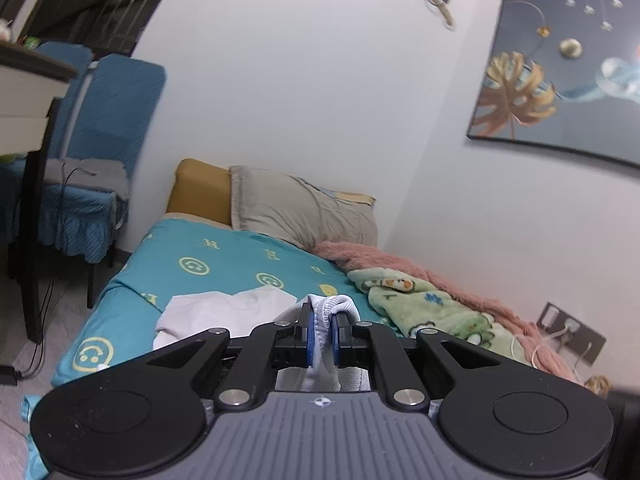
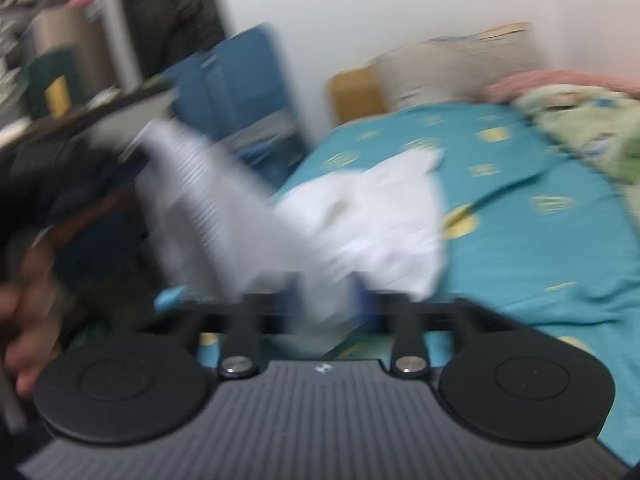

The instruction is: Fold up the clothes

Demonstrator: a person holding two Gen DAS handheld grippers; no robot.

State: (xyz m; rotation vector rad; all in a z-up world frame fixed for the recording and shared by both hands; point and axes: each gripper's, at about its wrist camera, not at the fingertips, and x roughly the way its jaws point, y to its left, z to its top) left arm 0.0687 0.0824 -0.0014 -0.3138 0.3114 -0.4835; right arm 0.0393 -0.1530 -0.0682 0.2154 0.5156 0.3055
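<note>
The left hand-held gripper (image 1: 323, 330) is closed on a bunched white hem of the white garment (image 1: 224, 314), pinched between its blue pads (image 1: 306, 334). The rest of the garment lies crumpled on the teal bed sheet (image 1: 224, 258), near the foot edge of the bed. The right view is very blurred. There the right hand-held gripper (image 2: 324, 304) has white cloth between its fingers, but I cannot tell if it grips the cloth. A grey pillow (image 1: 304, 210) lies at the head of the bed, a green blanket (image 1: 424, 304) along the wall side.
</note>
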